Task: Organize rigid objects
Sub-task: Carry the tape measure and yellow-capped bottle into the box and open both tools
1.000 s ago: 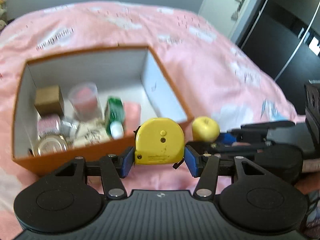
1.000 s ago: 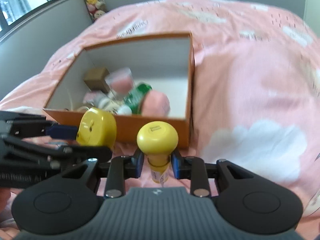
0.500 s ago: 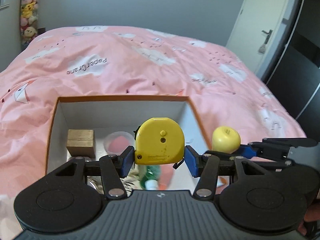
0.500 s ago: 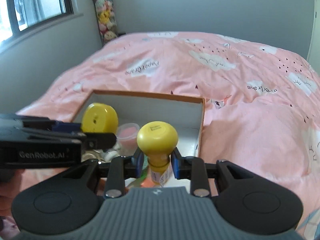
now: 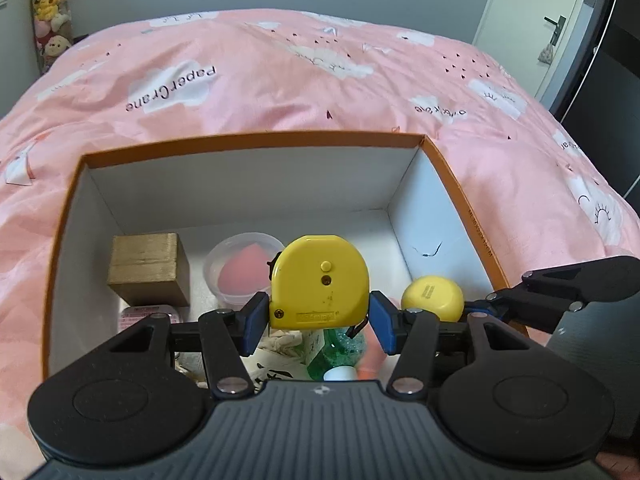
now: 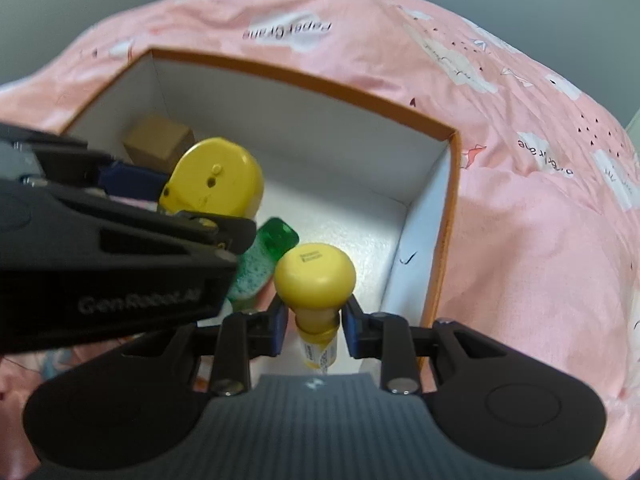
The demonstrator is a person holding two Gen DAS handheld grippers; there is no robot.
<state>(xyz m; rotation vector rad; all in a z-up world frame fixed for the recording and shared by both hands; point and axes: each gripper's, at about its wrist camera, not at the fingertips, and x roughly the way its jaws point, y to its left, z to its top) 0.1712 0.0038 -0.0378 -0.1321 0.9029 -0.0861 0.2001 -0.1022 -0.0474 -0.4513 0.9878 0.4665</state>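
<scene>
1. At the far left of the orange box (image 5: pixel 256 139), which sits on the pink bedspread (image 5: pixel 280 80), a tan cube (image 5: pixel 146 269) stands against the wall with a pink tin (image 5: pixel 146 315) in front of it. They look packed tight to leave the right part of the floor free.
2. Next comes a clear cup (image 5: pixel 240 268) holding a pink sponge, upright so it stays contained.
3. The left gripper (image 5: pixel 318 322) clamps the yellow tape measure (image 5: pixel 320 282) flat between its blue pads, jaws about half spread around its body. It hangs over the box's middle, probably to be dropped in. A small embossed label near its lower edge is unreadable.
4. Under it lie a green bottle (image 6: pixel 262 264) on its side and a printed cloth (image 5: pixel 280 344); the print cannot be made out.
5. The right gripper (image 6: pixel 314 326) pinches the neck of a yellow-capped bottle (image 6: pixel 315 276), jaws nearly closed, cap pointing forward. It hovers over the bare floor near the right wall, likely the intended spot. The cap sticker and body label are too small to read.
6. The gripper housing reads "GenRobot.AI"; the bedspread reads "PaperCrane".
</scene>
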